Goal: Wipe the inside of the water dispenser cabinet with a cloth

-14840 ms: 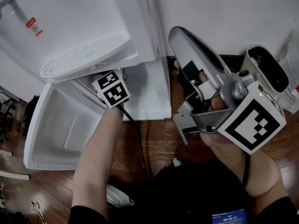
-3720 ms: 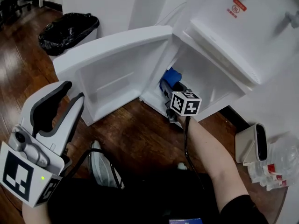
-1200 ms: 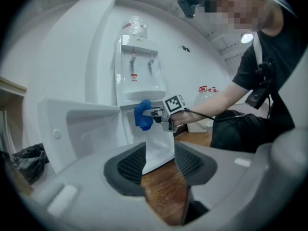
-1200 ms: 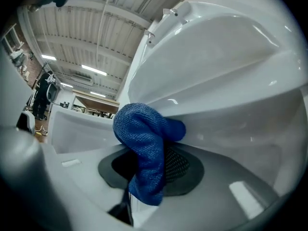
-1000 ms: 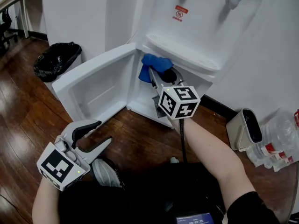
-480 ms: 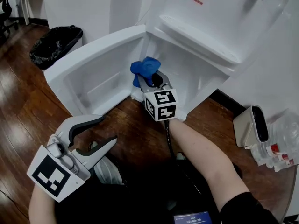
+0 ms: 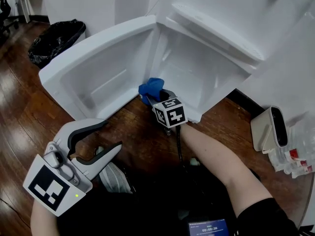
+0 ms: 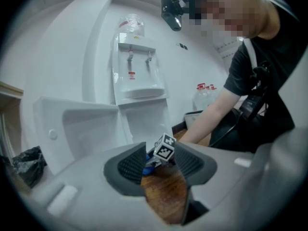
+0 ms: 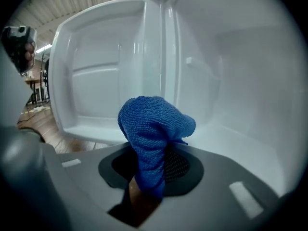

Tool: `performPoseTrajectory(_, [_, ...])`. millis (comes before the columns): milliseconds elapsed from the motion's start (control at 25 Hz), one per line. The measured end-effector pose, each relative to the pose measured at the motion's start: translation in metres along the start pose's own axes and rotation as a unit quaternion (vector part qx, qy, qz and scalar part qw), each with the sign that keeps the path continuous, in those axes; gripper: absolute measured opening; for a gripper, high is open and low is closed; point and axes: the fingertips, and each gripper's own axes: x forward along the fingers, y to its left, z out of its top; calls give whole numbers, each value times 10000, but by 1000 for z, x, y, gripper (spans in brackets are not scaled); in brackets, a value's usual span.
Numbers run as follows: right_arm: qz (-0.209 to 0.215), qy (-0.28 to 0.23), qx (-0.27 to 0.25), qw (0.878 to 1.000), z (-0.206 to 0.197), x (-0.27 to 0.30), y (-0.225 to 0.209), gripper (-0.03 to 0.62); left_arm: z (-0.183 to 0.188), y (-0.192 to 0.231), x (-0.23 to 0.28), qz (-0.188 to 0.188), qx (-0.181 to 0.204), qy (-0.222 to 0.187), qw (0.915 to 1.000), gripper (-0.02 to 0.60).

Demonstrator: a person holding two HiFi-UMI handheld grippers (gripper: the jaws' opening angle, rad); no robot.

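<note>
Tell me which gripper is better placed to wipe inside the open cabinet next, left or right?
Right, probably. The right gripper is shut on the blue cloth at the front edge of the cabinet. The left gripper is open and empty over the wooden floor, away from the opening.

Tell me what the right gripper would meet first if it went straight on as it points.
Leading with the blue cloth it grips, the right gripper would probably meet the cabinet at its left inner wall, beside the open door; depth is unclear.

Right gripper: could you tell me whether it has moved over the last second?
Yes: the right gripper has dropped from under the drip tray to the cabinet bottom edge.
</note>
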Motion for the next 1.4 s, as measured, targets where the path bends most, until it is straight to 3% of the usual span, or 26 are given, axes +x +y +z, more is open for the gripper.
performPoseTrajectory(160, [147,603,-472,9970,-26,-43,-20,120,-1,0,-1,39,-76,19,10000,184])
performPoseTrajectory(320, [397,934,-477,9937,-62,-90,-48,121,-4,-2,2,27,-88,53,9999,184])
performPoseTrajectory(480, [388,1294,-667,9886,-104,-137,-75,123,-10,4,3,203,-250,49,9995,182])
performPoseTrajectory(600, [356,1251,-423,9906,-113,-160,-91,123,-7,12,0,379,-381,-90,9985,155])
performPoseTrajectory(840, [62,491,-182,9986,-73,-177,-111,121,-9,19,0,666,-403,-32,9970,153])
performPoseTrajectory(1000, [-131,515,-403,9978,-56,-198,-119,122,-16,19,2,711,-322,141,9969,153])
performPoseTrajectory(1200, [-886,529,418,9938,-14,-234,-130,123,-21,22,3,722,-396,219,9964,153])
performPoseTrajectory(1400, [-1663,-523,636,9826,61,-272,-133,122,-18,16,5,548,-289,241,9978,153])
